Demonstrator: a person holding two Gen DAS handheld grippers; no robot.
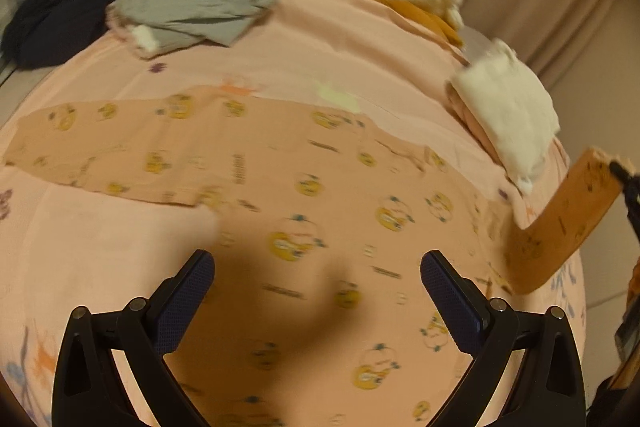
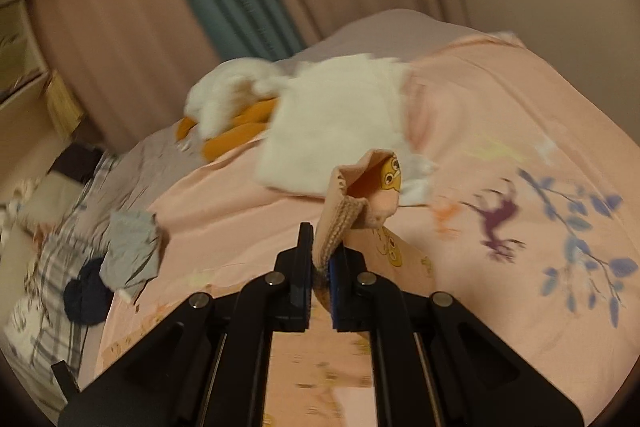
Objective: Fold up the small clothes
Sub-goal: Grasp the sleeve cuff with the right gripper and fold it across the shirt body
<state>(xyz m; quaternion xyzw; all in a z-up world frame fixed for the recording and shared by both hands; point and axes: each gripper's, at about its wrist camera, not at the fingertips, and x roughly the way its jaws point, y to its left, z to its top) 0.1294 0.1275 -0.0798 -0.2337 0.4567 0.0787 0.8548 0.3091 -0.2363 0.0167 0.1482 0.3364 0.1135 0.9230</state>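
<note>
Right gripper lifting a sleeve cuff

The right gripper [image 2: 320, 259] pinches the peach printed garment's [image 1: 280, 187] ribbed cuff (raised off the bed [image 1: 320, 39]); the left gripper [image 1: 318, 279] hovers spread wide above the garment's body.

Both tools look alike. The left claw [image 1: 317, 269] has matte black triangular linkage arms with cut-out windows, round silver pivot pins at about 8 and 4 o'clock, and dark blue, finely dimpled pads [image 1: 188, 303]. The right claw [image 2: 321, 251] shows the same black arms, silver pins and blue-edged pads [image 2: 340, 291].
</note>
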